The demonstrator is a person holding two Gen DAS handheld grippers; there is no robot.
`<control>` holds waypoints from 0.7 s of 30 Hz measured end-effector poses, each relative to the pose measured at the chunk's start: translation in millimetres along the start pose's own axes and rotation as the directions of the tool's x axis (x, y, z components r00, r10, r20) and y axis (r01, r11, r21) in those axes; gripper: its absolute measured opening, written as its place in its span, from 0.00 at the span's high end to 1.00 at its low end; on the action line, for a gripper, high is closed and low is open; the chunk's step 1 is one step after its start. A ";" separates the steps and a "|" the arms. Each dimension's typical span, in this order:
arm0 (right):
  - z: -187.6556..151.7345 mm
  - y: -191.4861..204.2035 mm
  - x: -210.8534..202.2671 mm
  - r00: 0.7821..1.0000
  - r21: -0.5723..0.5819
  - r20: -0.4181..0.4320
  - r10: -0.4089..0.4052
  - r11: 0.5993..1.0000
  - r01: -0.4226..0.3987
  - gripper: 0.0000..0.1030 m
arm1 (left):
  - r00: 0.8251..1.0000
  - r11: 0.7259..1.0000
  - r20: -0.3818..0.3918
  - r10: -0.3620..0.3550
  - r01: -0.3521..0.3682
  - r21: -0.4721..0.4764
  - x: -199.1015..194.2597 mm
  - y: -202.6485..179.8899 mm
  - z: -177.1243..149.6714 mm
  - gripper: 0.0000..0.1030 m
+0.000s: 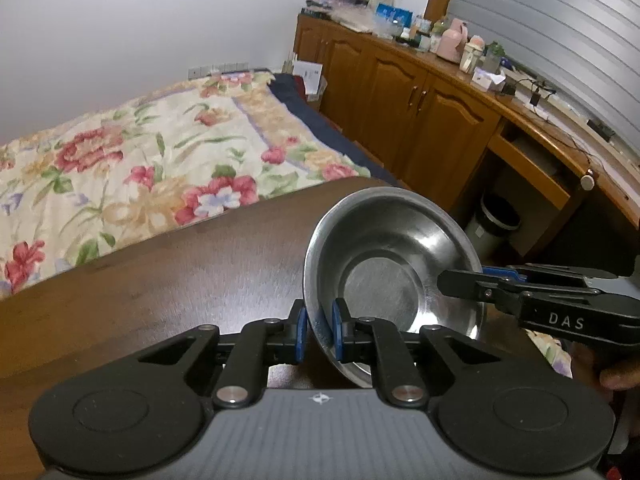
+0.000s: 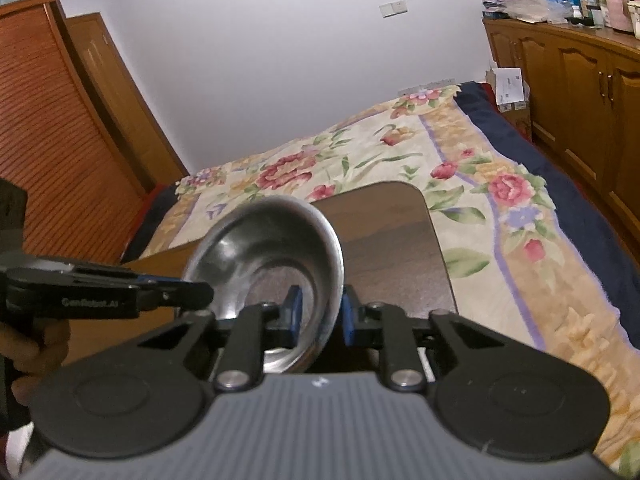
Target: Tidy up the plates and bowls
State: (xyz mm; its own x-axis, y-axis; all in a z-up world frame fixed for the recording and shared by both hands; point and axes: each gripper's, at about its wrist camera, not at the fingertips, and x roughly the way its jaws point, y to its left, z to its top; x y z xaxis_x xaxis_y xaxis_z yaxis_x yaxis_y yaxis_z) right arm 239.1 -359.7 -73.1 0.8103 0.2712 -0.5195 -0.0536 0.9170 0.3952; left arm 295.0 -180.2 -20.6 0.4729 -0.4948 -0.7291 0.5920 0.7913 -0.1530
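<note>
Left wrist view: filled from 9 to 12 o'clock by a bed point(image 1: 140, 152) under a flowered quilt, with a long wooden cabinet point(image 1: 400, 92) running off toward 2 o'clock, its top crowded with small clutter too blurred to name. Below the bed, spread across the middle and out to 8 o'clock, a dark wooden table point(image 1: 140, 280). Past the table's far corner, at 3 o'clock, a bin point(image 1: 496, 220) on the floor under the desk. Just right of centre, over the table's right end, a steel bowl point(image 1: 384, 264), tilted steeply with its hollow facing the camera; cannot tell whether its low edge touches the wood. Clamped on the bowl's near rim at 6 o'clock, the left gripper point(image 1: 320, 328), one blue pad outside the wall and one inside, closed tight on the metal. Reaching in from 4 o'clock, the right gripper point(image 1: 460, 286), its tip lying over the opposite rim. Seen from the right wrist: same bowl point(image 2: 260, 240) at centre, table point(image 2: 392, 240) behind it at 1 o'clock, right gripper point(image 2: 320, 312) straddling the rim at 6 o'clock and apparently pinching it, though blurred there. At 9 o'clock, the left gripper point(image 2: 196, 296) on the far rim, held by a hand point(image 2: 32, 344) at 8 o'clock.
</note>
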 end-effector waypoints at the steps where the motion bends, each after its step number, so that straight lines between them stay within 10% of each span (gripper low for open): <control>1: 0.7 0.3 -2.0 1.000 0.001 0.006 0.000 1.000 0.000 0.80 | 1.000 1.000 0.009 0.004 -0.004 0.004 -3.1 -1.3 0.9 0.86; 21: 18.1 38.7 -55.4 0.994 -0.062 0.111 -0.001 0.998 0.008 0.88 | 0.985 1.000 0.170 -0.001 -0.003 0.028 -83.8 -12.3 1.0 0.87</control>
State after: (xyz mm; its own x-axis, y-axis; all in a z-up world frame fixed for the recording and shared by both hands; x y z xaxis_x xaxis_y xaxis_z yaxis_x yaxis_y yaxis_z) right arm 202.7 -344.5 -15.4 0.8703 0.2358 -0.4324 -0.0829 0.9355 0.3433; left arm 248.8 -148.7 43.0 0.5760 -0.5497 -0.6049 0.6087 0.7825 -0.1315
